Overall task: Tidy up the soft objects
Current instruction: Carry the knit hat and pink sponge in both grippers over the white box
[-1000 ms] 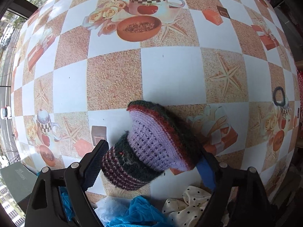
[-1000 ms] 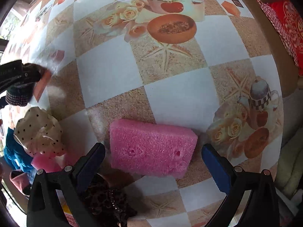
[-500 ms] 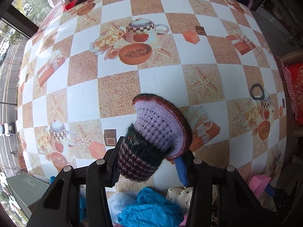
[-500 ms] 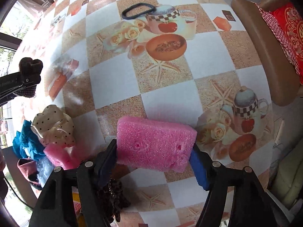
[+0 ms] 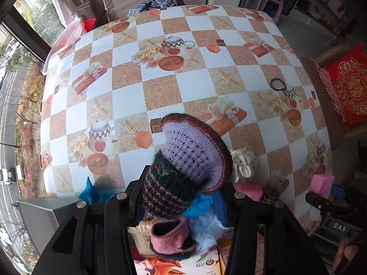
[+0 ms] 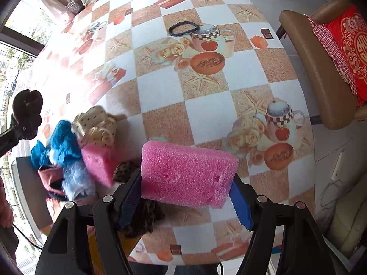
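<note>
Sponge [image 6: 187, 175], pink, hangs crosswise in our right gripper [image 6: 183, 197], clamped end to end above the table [image 6: 206, 114]. Our left gripper [image 5: 181, 197] clasps the knitted hat [image 5: 188, 160]. We judge the soft pile [image 6: 75, 151] lies near-left of the sponge.

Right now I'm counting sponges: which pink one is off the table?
The pink sponge clamped in the right gripper; the other pink sponge lies in the pile.

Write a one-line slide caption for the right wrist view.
Right gripper holds a pink sponge above the checkered table, beside a pile of soft items.
</note>
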Demonstrator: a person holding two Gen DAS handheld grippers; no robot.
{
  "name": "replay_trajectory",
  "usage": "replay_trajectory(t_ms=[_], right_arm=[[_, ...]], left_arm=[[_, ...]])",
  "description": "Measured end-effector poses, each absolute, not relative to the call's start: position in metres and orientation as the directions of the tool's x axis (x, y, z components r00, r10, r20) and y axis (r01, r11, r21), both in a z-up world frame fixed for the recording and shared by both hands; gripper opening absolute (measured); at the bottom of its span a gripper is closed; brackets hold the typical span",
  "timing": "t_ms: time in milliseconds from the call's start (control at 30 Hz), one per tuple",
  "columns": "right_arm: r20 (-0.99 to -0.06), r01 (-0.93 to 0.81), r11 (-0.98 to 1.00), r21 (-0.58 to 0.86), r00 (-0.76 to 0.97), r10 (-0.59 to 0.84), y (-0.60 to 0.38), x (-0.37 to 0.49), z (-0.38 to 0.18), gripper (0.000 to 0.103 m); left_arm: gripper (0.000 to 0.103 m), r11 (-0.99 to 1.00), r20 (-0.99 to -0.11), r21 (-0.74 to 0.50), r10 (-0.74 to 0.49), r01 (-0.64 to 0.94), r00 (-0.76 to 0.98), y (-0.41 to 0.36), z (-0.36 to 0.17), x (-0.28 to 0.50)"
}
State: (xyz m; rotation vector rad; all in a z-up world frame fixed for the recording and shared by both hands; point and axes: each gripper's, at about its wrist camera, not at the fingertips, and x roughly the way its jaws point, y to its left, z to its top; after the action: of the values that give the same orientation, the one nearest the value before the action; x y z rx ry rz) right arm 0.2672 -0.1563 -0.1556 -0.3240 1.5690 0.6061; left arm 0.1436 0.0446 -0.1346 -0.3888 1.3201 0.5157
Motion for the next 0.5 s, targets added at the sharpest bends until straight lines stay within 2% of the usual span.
replay_trajectory(t_ms=[500], right_arm=[[-0.983, -0.552, 0.815, 0.177, -0.065, 0.170, -0.186, 0.179, -0.133, 0.072]], left_arm=[[0.051, 0.861, -0.962, -0.089, 0.056, -0.501, 0.267, -0.008, -0.094, 0.043]])
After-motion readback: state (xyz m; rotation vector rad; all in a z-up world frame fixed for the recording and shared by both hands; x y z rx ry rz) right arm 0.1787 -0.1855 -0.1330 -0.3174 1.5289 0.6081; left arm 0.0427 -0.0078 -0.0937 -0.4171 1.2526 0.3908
